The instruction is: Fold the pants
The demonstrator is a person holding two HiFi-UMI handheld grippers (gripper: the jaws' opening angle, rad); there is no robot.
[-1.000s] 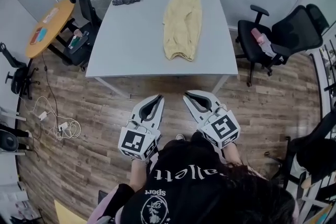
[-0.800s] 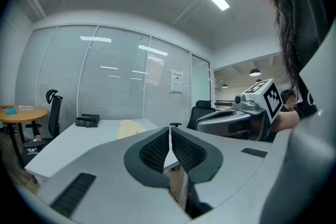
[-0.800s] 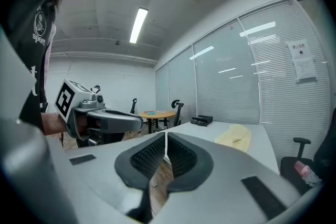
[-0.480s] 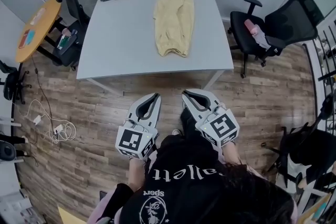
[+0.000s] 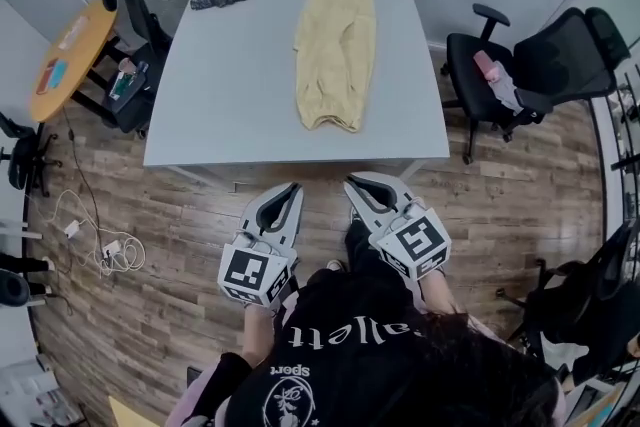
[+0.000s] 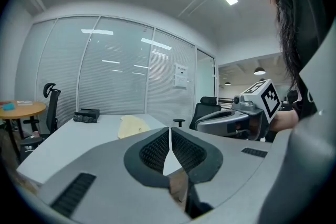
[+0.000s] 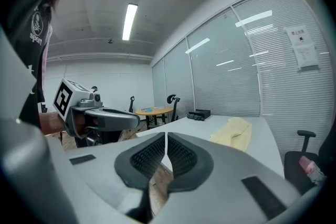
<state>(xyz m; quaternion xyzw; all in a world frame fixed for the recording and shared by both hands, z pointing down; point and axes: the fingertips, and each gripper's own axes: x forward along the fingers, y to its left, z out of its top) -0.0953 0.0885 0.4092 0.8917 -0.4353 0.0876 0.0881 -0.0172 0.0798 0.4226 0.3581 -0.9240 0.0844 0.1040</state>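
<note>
Glass-walled office with a brown wood-plank floor (image 5: 180, 235); the white rectangular table (image 5: 230, 85) bears the pale yellow cloth pants (image 5: 335, 45), lying lengthwise right of centre; left gripper (image 5: 290, 188) and right gripper (image 5: 352, 183) hover short of its near edge, jaws together, empty.

Lit brightly and evenly by ceiling strip lamps (image 7: 128, 21); only soft shadow below the table (image 5: 230, 75). Bends hard toward every edge, fisheye-style; darkens at the gripper views' corners; blurs nearest the lens.

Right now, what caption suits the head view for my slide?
Left gripper and right gripper, both shut and empty, face a grey table bearing yellow pants.
</note>
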